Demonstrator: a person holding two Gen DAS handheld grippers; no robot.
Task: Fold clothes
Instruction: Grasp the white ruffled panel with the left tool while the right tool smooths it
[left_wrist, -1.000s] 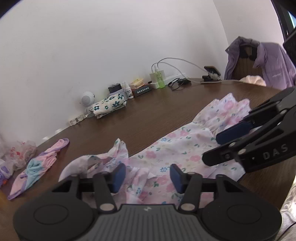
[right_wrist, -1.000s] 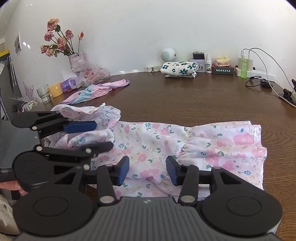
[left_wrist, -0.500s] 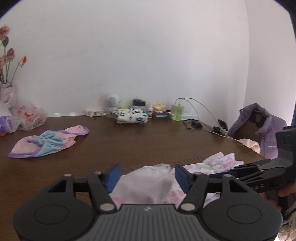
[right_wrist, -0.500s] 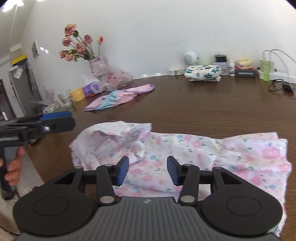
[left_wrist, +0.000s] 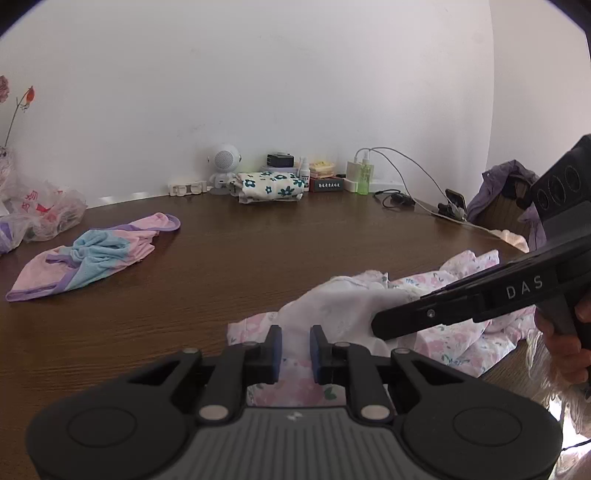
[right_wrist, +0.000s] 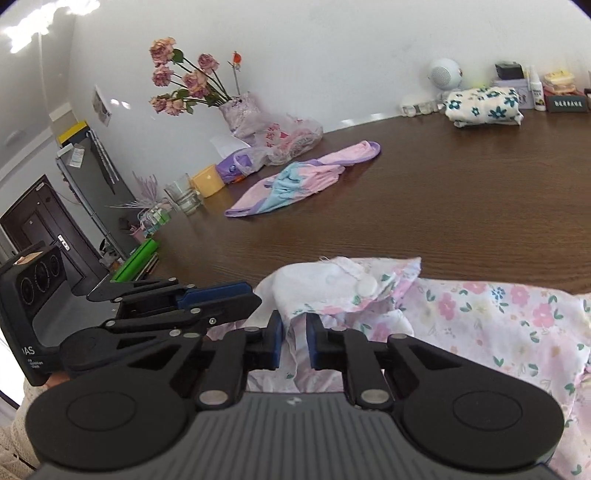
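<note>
A pink floral garment (left_wrist: 454, 339) lies crumpled on the brown table (left_wrist: 258, 251) near its front edge. My left gripper (left_wrist: 295, 347) is shut on a pale fold of it, with cloth filling the narrow gap between the blue pads. In the right wrist view my right gripper (right_wrist: 294, 341) is shut on the same end of the floral garment (right_wrist: 480, 314), close beside the left gripper (right_wrist: 251, 299). The pinched end is bunched and lifted a little; the remainder trails off to the right on the table (right_wrist: 443, 192).
A pink and blue garment (left_wrist: 92, 254) lies at the left. A folded flower-print cloth (left_wrist: 269, 186) sits by the wall among bottles, boxes and cables. A vase of flowers (right_wrist: 236, 110), plastic bags, a glass and a yellow cup (right_wrist: 207, 181) stand at the left. A chair draped with purple clothing (left_wrist: 506, 195) stands at the right.
Both grippers, open before, have shut on the near end of the floral garment. That end is now bunched up between them.
</note>
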